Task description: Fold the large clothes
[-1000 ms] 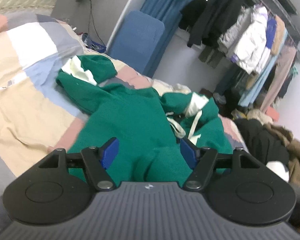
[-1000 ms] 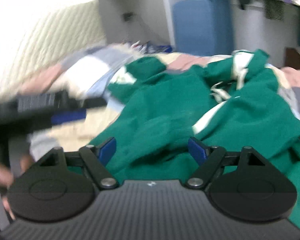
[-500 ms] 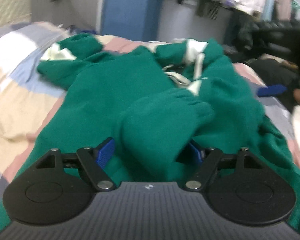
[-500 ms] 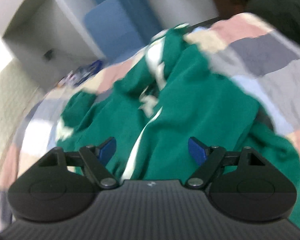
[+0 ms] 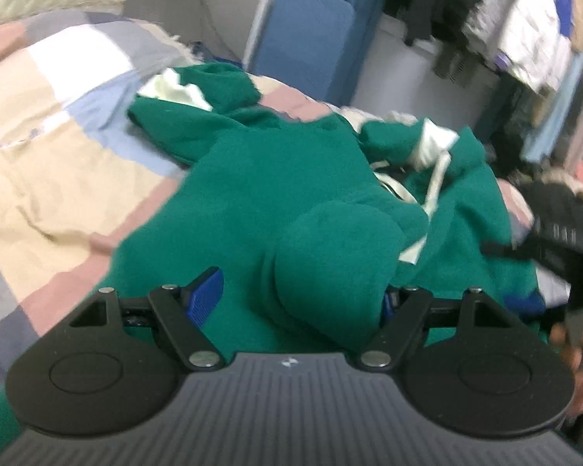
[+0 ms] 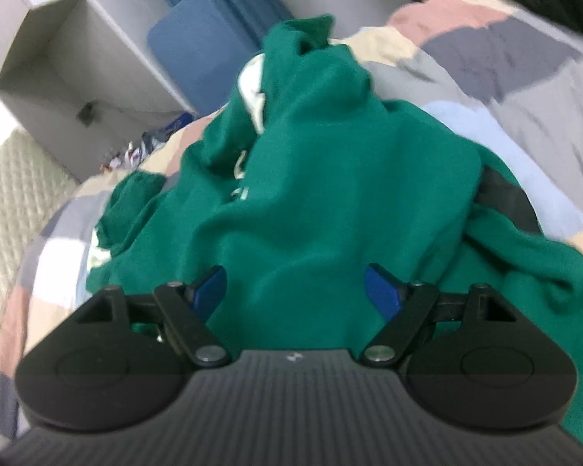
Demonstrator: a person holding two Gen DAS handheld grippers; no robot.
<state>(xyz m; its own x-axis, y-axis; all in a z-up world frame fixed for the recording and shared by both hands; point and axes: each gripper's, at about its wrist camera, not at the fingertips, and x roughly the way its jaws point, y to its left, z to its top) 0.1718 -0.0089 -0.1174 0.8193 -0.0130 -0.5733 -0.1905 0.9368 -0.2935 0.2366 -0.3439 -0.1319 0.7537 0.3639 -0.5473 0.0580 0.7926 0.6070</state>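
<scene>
A large green hoodie (image 5: 276, 194) with white cuffs and drawstrings lies crumpled on a patchwork bedspread (image 5: 50, 163). My left gripper (image 5: 295, 299) is low over its near edge and open. A rounded fold of green fabric (image 5: 330, 272) rises between its jaws; the left blue pad (image 5: 206, 295) stands clear of it, and the fold hides most of the right pad. In the right wrist view the hoodie (image 6: 330, 194) fills the middle. My right gripper (image 6: 295, 291) hovers open just above it, both blue pads bare.
A blue padded chair back (image 5: 307, 39) stands past the bed's far end, and a full clothes rack (image 5: 524, 39) hangs beyond it. Dark clothes (image 5: 563, 202) are piled on the right. A person's hand (image 5: 579, 345) shows at the right edge. A quilted headboard (image 6: 11, 202) is on the left.
My left gripper has sunk closer to the hoodie, and a fold of fabric now stands between its jaws. My right gripper has rolled and swung across to the hoodie's other side.
</scene>
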